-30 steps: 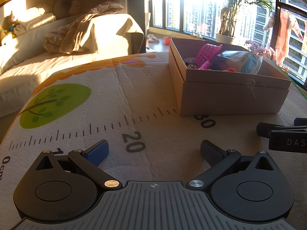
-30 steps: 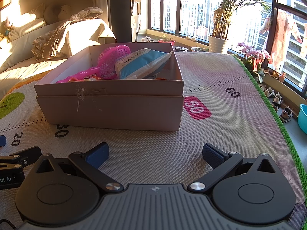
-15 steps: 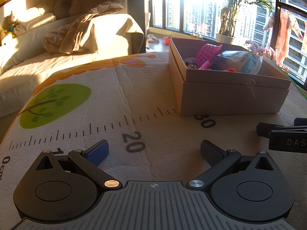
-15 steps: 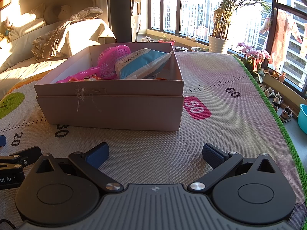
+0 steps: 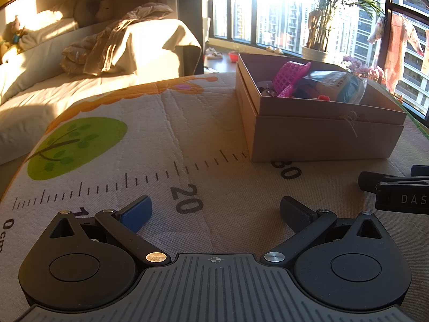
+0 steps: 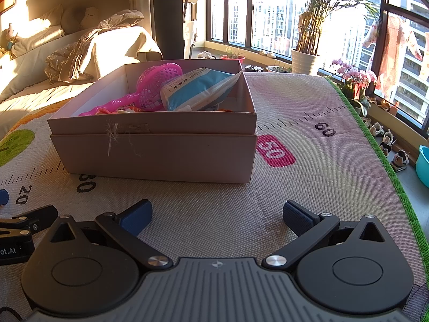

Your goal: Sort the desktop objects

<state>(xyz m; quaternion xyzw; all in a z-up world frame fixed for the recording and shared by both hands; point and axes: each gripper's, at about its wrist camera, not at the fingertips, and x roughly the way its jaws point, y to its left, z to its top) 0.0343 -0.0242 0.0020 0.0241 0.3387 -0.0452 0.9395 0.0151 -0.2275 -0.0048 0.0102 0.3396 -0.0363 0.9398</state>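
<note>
1. No change is seen from the earlier frames (both views match).
2. The left gripper (image 5: pixel 214 212) and right gripper (image 6: pixel 217 214) are held low over the mat (image 6: pixel 308 187), jaws spread wide, empty.
3. The pink racket (image 6: pixel 150 91) and blue packet (image 6: pixel 195 91) are kept inside the cardboard box (image 6: pixel 161 155).

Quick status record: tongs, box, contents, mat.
left tongs: open, empty, low over mat
right tongs: open, empty, facing box
box: open, on mat, near the 30 mark
contents: pink paddle, blue pouch, small items partly hidden
mat: nothing loose visible near box
</note>
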